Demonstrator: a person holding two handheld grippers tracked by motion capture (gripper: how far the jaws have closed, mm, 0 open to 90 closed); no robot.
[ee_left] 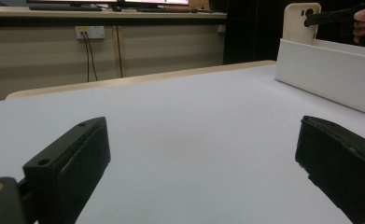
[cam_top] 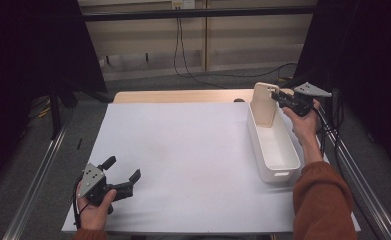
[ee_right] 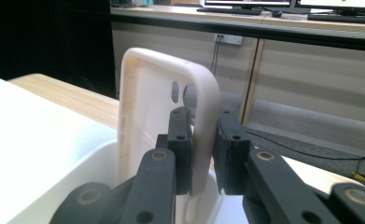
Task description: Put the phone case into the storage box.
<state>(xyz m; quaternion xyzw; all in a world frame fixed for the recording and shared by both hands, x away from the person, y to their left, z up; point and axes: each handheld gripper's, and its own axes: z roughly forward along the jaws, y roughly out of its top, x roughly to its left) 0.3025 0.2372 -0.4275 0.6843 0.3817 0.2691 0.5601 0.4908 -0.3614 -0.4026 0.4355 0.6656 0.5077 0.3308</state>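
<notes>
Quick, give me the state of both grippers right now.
Left gripper: open, fingers wide apart, holding nothing, low over the table.
Right gripper: shut on the phone case, held upright at the far end of the white bin.

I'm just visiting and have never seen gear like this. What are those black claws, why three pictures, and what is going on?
A person holds a hand tool with two black fingers in each hand. One camera looks down from above; one more rides on each tool. The table is covered by a white sheet, and a long white bin stands at its right. The right gripper pinches the edge of a cream phone case, upright over the bin's far end. The left gripper rests open near the front edge, holding nothing.
</notes>
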